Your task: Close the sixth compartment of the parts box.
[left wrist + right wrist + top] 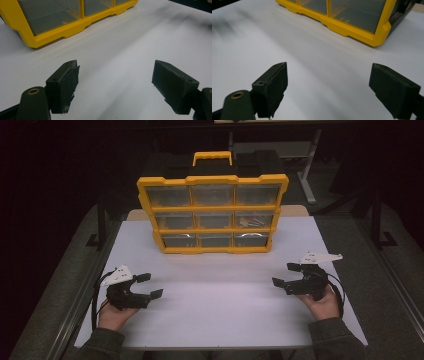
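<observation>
Lower left of the high view: the left gripper (149, 285) sits low over the white table (220, 310), cradled in the person's left hand (116, 316), with its jaws spread wide and nothing between them. In the left gripper view the two black pads (64, 86) stand well apart above bare tabletop, and the yellow corner of the organiser (50, 23) fills the upper left of that frame, clear of the jaws.

Moving to the centre: the yellow drawer organiser (213, 215) stands upright at the far middle of the table, three rows of three clear drawers facing the person, its yellow handle (212, 157) on top. A few small metal parts (251, 222) show in the right-hand drawer of the middle row.

Over to the lower right: the right gripper (287, 276) rests in the right hand (322, 302), jaws also stretched fully apart and holding nothing. The right gripper view has its pads (273, 86) wide over plain white surface, the organiser's lower corner (372, 35) in the upper right, well apart from the tips. Both grippers are near the table's front edge, pointing inward toward each other.
</observation>
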`<state>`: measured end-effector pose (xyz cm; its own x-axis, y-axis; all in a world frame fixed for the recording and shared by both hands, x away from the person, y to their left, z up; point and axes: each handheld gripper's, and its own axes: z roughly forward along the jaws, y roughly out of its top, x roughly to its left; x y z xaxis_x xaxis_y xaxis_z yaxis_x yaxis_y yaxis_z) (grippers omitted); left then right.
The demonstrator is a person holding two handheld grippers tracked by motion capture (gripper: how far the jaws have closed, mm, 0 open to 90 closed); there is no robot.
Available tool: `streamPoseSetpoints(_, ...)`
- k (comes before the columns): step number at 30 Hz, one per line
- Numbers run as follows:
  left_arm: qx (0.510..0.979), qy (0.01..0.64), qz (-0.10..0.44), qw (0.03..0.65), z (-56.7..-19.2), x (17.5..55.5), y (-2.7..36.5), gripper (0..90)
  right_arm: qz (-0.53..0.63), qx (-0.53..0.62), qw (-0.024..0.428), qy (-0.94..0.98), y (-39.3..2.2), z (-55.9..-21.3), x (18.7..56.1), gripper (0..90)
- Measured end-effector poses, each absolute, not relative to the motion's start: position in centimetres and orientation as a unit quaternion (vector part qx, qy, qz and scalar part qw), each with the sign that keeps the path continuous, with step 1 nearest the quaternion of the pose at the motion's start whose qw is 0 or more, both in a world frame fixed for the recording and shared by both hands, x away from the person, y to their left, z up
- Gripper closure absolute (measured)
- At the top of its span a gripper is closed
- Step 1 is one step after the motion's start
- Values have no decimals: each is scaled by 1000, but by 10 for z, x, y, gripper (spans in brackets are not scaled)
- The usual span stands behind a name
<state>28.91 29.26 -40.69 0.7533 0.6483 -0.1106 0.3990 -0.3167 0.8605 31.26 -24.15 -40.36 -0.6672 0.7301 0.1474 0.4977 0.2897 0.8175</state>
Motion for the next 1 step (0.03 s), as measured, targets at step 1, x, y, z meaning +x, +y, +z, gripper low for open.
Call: streamPoseSetpoints(1,801,328,128,484,-407,290,293,209,456,387,127,791,-242,-404,312,141)
